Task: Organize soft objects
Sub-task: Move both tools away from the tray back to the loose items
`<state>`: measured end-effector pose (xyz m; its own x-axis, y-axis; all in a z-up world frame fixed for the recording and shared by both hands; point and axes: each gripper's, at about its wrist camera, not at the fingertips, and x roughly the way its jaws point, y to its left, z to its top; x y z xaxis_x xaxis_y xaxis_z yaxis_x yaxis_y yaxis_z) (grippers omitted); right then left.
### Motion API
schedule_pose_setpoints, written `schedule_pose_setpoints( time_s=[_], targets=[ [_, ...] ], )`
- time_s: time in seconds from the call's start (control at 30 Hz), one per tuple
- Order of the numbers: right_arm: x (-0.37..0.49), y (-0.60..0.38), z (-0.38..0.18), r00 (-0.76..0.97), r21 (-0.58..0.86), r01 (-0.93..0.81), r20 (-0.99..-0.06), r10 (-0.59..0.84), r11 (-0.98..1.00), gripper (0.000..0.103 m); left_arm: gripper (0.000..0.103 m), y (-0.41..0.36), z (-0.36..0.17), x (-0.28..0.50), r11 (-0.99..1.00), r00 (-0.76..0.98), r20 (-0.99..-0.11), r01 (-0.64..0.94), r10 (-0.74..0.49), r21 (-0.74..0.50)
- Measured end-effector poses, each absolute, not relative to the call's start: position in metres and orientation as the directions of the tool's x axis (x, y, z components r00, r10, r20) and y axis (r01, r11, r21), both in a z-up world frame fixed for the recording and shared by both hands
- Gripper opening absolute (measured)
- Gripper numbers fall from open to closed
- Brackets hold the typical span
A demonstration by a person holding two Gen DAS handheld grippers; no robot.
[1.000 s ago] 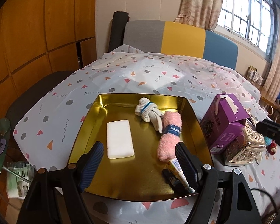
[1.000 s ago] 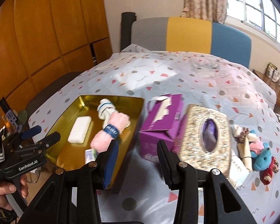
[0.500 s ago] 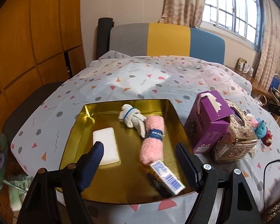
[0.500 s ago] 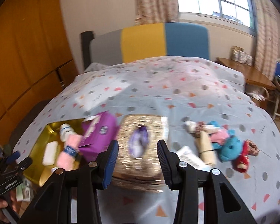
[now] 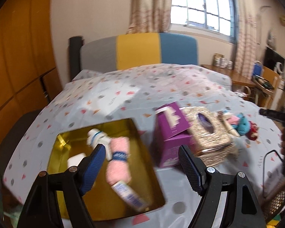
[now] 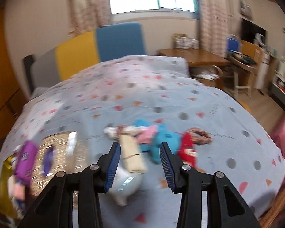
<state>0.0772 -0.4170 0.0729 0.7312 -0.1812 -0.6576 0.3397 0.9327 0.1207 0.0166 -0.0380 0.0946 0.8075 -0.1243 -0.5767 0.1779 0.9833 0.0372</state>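
Both frames motion-blurred; fine detail uncertain.

Left tongs point(image 5: 141, 164) spread wide, nothing between the pads, hovering at lower centre over the right edge of the gold tray point(image 5: 62, 139). Tray in the lower left of the frame on the patterned bed cover point(image 5: 161, 79). Already in the tray: pink rolled towel point(image 5: 118, 161), white rolled sock point(image 5: 96, 136), white soap-like bar point(image 5: 76, 158), small printed tube or box point(image 5: 128, 191); likely gathered there as the sorted set.

Purple carton point(image 5: 169, 134) and gold glitter tissue box point(image 5: 207, 133) just right of the tray.

Right tongs point(image 6: 140, 159) also parted and empty, aimed at the loose pile at frame centre: beige roll point(image 6: 132, 157), blue plush toy point(image 6: 161, 138), red plush point(image 6: 187, 149), white pouch point(image 6: 126, 184) nearest. Beige roll sits between the pads' line of sight, so probably next pick.
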Motion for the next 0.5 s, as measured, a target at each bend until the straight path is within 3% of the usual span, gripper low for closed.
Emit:
schedule_pose_setpoints(
  time_s=[0.23,0.5],
  targets=[
    [0.070,-0.471,0.039,0.670,0.146,0.502,-0.689,-0.276,0.853,0.043,0.079,-0.112,0.113,0.024,0.921,0.780,-0.562,0.381,-0.274,0.080],
    [0.055,-0.511,0.029,0.679,0.341,0.573,-0.706,-0.199,0.745,0.043,0.078,-0.223,0.102,0.034,0.756,0.631,-0.644,0.643,-0.432,0.123]
  ],
)
